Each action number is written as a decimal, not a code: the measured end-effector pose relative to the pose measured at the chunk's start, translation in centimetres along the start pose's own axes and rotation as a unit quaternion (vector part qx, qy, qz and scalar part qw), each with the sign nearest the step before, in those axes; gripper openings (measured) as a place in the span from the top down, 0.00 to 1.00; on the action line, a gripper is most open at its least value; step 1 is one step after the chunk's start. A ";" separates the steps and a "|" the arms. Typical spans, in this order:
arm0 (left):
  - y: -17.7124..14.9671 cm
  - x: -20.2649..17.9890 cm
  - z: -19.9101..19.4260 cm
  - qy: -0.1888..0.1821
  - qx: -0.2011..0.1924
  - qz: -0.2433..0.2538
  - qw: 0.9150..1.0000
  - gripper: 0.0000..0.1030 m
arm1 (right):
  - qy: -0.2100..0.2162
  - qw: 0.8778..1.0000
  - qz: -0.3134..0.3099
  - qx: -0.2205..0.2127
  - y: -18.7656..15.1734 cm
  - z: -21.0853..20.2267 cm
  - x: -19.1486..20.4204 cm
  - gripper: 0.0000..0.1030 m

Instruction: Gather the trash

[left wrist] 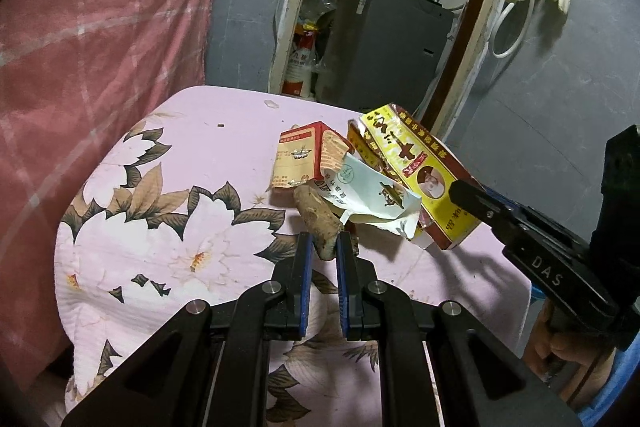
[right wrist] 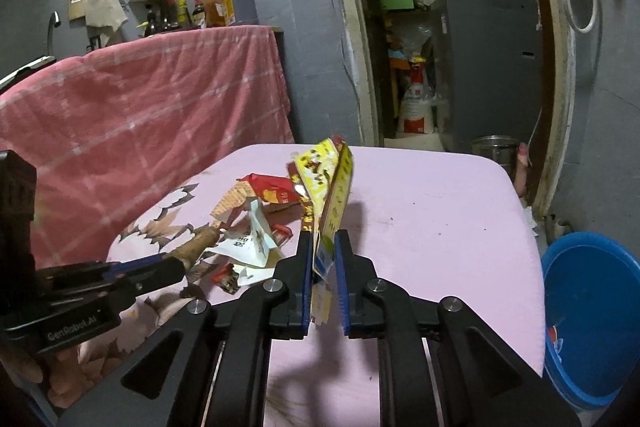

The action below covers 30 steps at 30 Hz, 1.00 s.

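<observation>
Trash pile on the floral tabletop (left wrist: 168, 155)

Left tool (left wrist: 324, 247) pinches a brown root (left wrist: 316, 215); right tool (right wrist: 323, 251), slightly parted, straddles the yellow carton (right wrist: 320, 179). Only the right view shows a blue bucket (right wrist: 592, 311) at 4 o'clock.

Both grippers are black plastic with blue pads and round silver screws — left gripper (left wrist: 324, 247), right gripper (right wrist: 323, 243). At three o'clock in the left view, white "DAS" lettering; at eight o'clock in the right view, "GenRobot.AI".

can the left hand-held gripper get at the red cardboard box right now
Probably not as things stand: the left hand-held gripper is shut on a brown stubby root-like piece, and the crumpled white paper wrapper partly covers the red cardboard box.
</observation>
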<state>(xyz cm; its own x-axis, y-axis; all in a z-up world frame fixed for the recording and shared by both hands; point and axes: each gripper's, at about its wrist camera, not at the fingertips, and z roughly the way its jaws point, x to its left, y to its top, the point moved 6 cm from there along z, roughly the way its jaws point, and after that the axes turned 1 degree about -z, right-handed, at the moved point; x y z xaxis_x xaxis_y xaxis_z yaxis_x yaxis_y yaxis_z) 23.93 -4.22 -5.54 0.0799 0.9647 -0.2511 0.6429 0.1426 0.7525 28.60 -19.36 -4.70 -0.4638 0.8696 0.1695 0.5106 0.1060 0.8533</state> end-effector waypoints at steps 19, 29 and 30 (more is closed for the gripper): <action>0.0 -1.1 -1.7 0.007 -0.036 0.022 0.999 0.96 | -0.064 0.996 -0.049 -0.030 0.1 -0.9 0.5 0.99; -0.8 -1.1 -0.6 -0.022 0.000 0.018 1.000 1.00 | -0.069 0.995 -0.054 -0.038 -0.1 -2.3 -0.1 0.99; -0.9 -1.0 -0.5 -0.025 0.006 0.018 1.000 1.00 | -0.069 0.995 -0.054 -0.037 -0.2 -2.3 -0.2 0.99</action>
<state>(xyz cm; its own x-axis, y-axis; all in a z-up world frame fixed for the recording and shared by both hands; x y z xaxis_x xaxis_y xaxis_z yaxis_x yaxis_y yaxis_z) 22.93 -5.16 -5.66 0.1406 0.9568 -0.2547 0.6480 0.1056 0.7543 26.88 -20.66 -3.74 -0.4071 0.9133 0.0094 0.4063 0.1719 0.8974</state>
